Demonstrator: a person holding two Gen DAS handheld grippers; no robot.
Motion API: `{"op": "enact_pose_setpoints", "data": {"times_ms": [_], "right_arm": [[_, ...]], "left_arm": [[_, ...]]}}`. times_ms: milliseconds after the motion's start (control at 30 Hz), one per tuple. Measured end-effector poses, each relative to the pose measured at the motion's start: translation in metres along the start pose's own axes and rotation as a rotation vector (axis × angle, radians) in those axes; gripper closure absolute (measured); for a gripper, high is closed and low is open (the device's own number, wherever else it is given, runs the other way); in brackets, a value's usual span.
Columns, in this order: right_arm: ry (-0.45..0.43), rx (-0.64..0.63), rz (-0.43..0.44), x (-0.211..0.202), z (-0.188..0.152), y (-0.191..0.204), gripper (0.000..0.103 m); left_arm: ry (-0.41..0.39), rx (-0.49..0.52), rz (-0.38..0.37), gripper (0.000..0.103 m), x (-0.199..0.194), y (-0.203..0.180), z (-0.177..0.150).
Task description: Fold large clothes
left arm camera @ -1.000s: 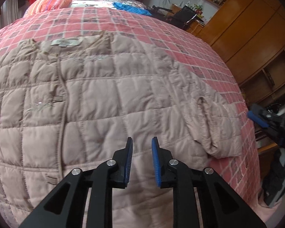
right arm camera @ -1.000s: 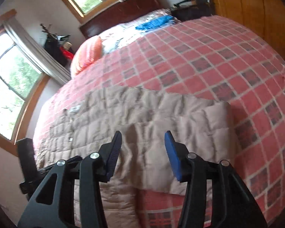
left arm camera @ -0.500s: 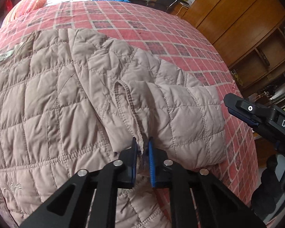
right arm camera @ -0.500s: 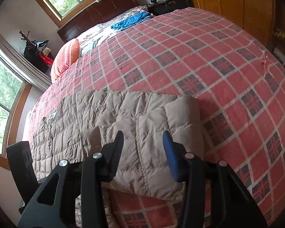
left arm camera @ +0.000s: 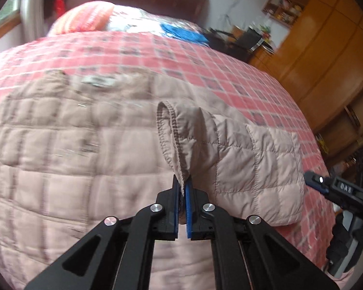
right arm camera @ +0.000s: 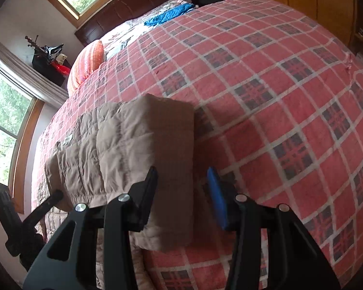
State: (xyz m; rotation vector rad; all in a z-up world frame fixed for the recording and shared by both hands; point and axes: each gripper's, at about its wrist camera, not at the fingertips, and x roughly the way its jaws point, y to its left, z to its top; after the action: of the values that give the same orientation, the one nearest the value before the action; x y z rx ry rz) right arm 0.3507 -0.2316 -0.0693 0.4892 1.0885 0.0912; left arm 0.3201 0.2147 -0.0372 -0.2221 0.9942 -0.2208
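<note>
Since a moment ago, the sleeve (left arm camera: 232, 149) has come up off the bed (right arm camera: 266, 111) and swung inward across the jacket (left arm camera: 67, 159). Left side first: my left claw (left arm camera: 181, 188) is pressed together on the sleeve's stitched cuff edge, pinching it between the blue pads, with the quilted fabric trailing off to the right. The jacket lies flat on the checked bedspread, collar label toward the pillow (left arm camera: 82, 19). I judge the job now is to carry this cuff level across the chest and lay it down flat, no twist, keeping the pinch firm until it rests. Over to the right: my right claw (right arm camera: 181, 181) is spread wide, holding nothing, hovering over the folded sleeve's outer edge, ready to steady that crease.
</note>
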Motion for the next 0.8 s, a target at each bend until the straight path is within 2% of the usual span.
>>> {"op": "enact_pose_setpoints", "data": {"times_ms": [200, 367, 400, 433, 533, 667, 733, 800], "right_arm": [[0.116, -0.045, 0.154, 0.032, -0.006, 0.024, 0.059], [0.186, -0.108, 0.161, 0.058, -0.018, 0.054, 0.059], [0.190, -0.122, 0.154, 0.063, -0.021, 0.061, 0.064], [0.185, -0.136, 0.142, 0.065, -0.022, 0.067, 0.068], [0.157, -0.194, 0.093, 0.061, -0.028, 0.087, 0.068], [0.160, -0.219, 0.015, 0.066, -0.036, 0.096, 0.069], [0.172, -0.217, -0.002, 0.073, -0.036, 0.094, 0.068], [0.175, -0.219, -0.003, 0.074, -0.034, 0.092, 0.068]], "left_arm": [[-0.075, -0.076, 0.089, 0.099, -0.033, 0.064, 0.012], [-0.122, -0.108, 0.146, 0.099, -0.059, 0.106, 0.016], [-0.123, -0.113, 0.153, 0.099, -0.062, 0.112, 0.017], [-0.122, -0.117, 0.158, 0.099, -0.064, 0.119, 0.017], [-0.123, -0.121, 0.170, 0.099, -0.073, 0.138, 0.014], [-0.060, -0.121, 0.205, 0.099, -0.056, 0.156, 0.007], [0.010, -0.130, 0.223, 0.099, -0.032, 0.163, 0.002], [0.045, -0.129, 0.243, 0.097, -0.013, 0.169, -0.007]]}}
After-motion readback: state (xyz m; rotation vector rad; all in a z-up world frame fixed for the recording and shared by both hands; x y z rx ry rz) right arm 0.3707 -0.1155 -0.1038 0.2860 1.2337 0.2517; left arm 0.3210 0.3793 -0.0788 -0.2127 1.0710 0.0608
